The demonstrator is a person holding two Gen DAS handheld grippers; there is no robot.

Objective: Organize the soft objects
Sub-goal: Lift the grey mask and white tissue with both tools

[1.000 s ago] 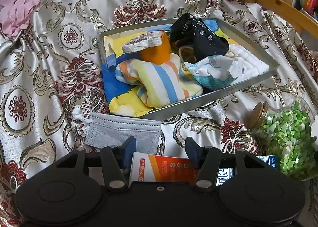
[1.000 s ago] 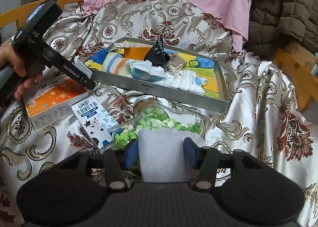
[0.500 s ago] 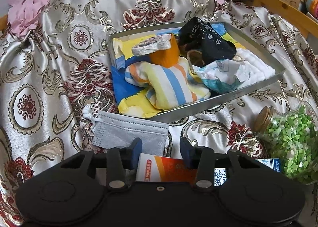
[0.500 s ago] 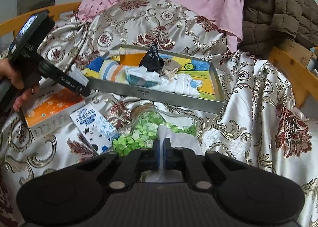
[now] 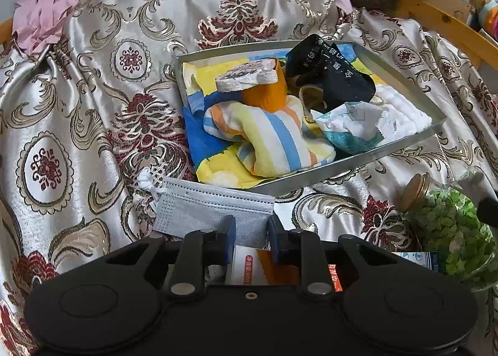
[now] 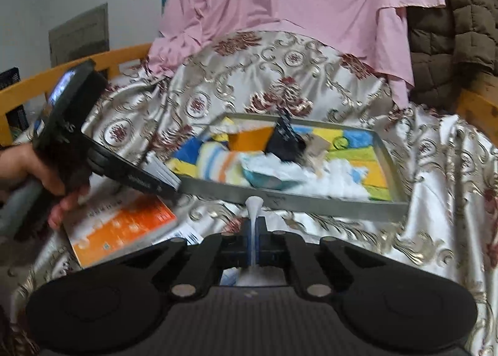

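Note:
A grey face mask (image 5: 205, 209) lies flat on the patterned satin cover, just in front of a metal tray (image 5: 342, 166). My left gripper (image 5: 249, 231) sits over the mask's near edge. Its jaws are closing with the mask's corner between them, and the pads do not press on it. The tray (image 6: 311, 200) holds a striped cloth (image 5: 274, 141), an orange piece, a black pouch (image 5: 336, 75) and a white towel (image 5: 401, 110). My right gripper (image 6: 253, 231) is shut on a thin white soft pad (image 6: 253, 206), held up in front of the tray's near wall.
A cork-stoppered glass jar of green bits (image 5: 448, 225) lies at the right. An orange box (image 6: 121, 228) and a small blue-white carton (image 5: 420, 258) lie near me. A person's hand (image 6: 37, 169) holds the left gripper. A wooden frame (image 5: 435, 19) borders the bed.
My right gripper shut on the white pad and lifted it off the jar, tilting up toward the tray. The left jaws narrowed and edged forward over the mask.

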